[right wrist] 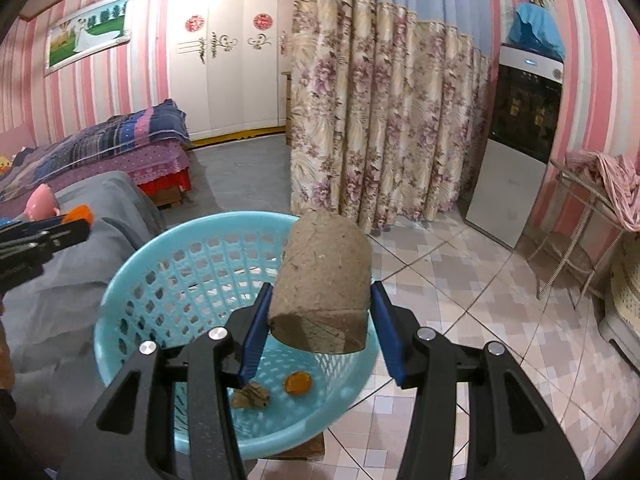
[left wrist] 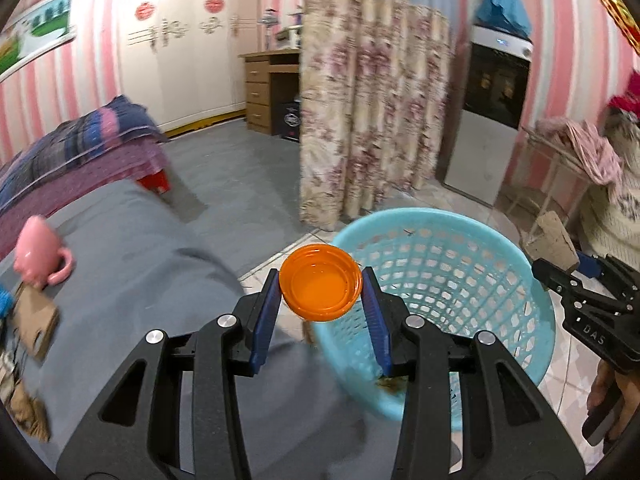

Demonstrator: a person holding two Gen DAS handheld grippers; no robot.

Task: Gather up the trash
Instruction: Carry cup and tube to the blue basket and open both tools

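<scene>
1. Fingers on the left gripper (left wrist: 321,280) pinch an orange lid (left wrist: 319,282) by its rim, hollow side toward the camera; fingers on the right gripper (right wrist: 320,300) clamp a brown cardboard tube (right wrist: 325,280) across its sides.
2. Both pieces of trash hang at the blue basket (right wrist: 132,280). The tube is over the basket's opening in the right view; the lid sits at the near left rim (left wrist: 400,216) in the left view, and I cannot tell whether it is fully inside the rim line.
3. Scraps (right wrist: 252,396) and an orange piece (right wrist: 298,382) already lie on the basket floor.
4. To drop well, I would carry the lid further over the middle of the opening before spreading the fingers, since a release at the rim could bounce it onto the grey cloth (left wrist: 132,264) or the tiles.
5. The tube looks ready to go; lowering it a little first should stop it tipping out over the wall.
6. Keep the two grippers apart, as they are close over the same basket.
7. More cardboard (left wrist: 34,320) and a pink cup (left wrist: 38,252) lie on the cloth at left.
</scene>
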